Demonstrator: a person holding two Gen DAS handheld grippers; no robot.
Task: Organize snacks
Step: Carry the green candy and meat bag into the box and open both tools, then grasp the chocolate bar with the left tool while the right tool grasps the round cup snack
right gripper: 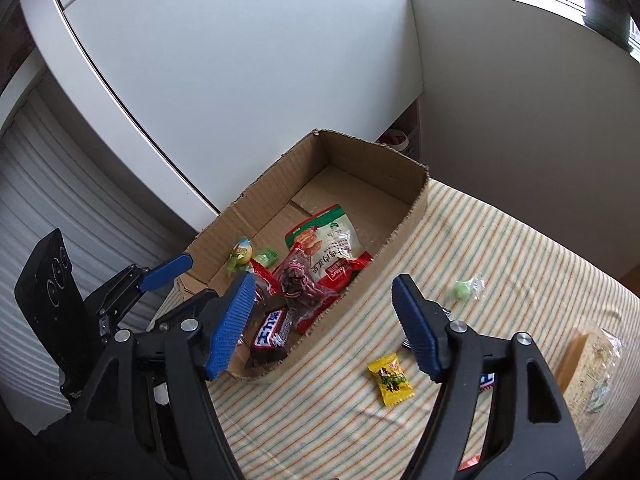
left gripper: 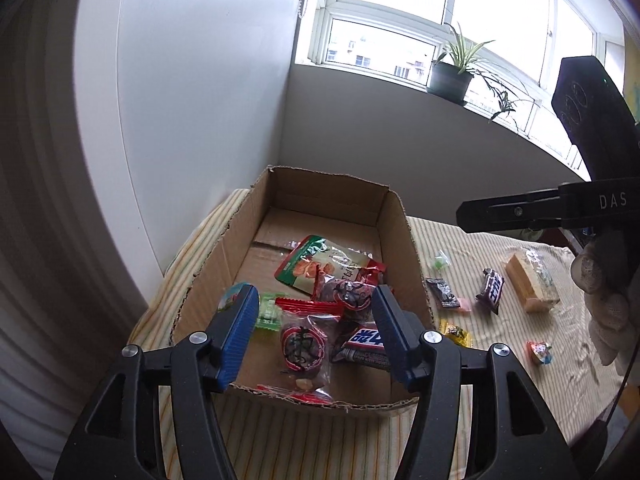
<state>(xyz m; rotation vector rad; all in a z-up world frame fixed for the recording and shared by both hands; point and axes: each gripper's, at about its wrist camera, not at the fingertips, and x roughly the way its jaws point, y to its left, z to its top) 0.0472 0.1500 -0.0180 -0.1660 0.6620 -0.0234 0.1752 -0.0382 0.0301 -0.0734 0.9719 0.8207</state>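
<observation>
Left gripper [left gripper: 314,336]: jaws apart, empty, over cardboard box [left gripper: 404,248] holding several snacks. Right gripper [right gripper: 324,326]: jaws apart, empty, above striped desk [right gripper: 500,248]. Yellow candy [right gripper: 390,378] lies nearest; best approached squarely, pinched across wrapper, lifted clear of box wall.

In the right wrist view, the right tool's [right gripper: 324,324] blue ribbed pad covers most of a dark-wrapped snack [right gripper: 486,380] lying on the striped tabletop [right gripper: 500,248]; its print cannot be read. The clear-wrapped yellow cake slice [right gripper: 588,364] blurs at the frame's edge. The brown cardboard box's [right gripper: 372,160] near wall hides the chocolate bar's [right gripper: 272,330] lower end.
</observation>
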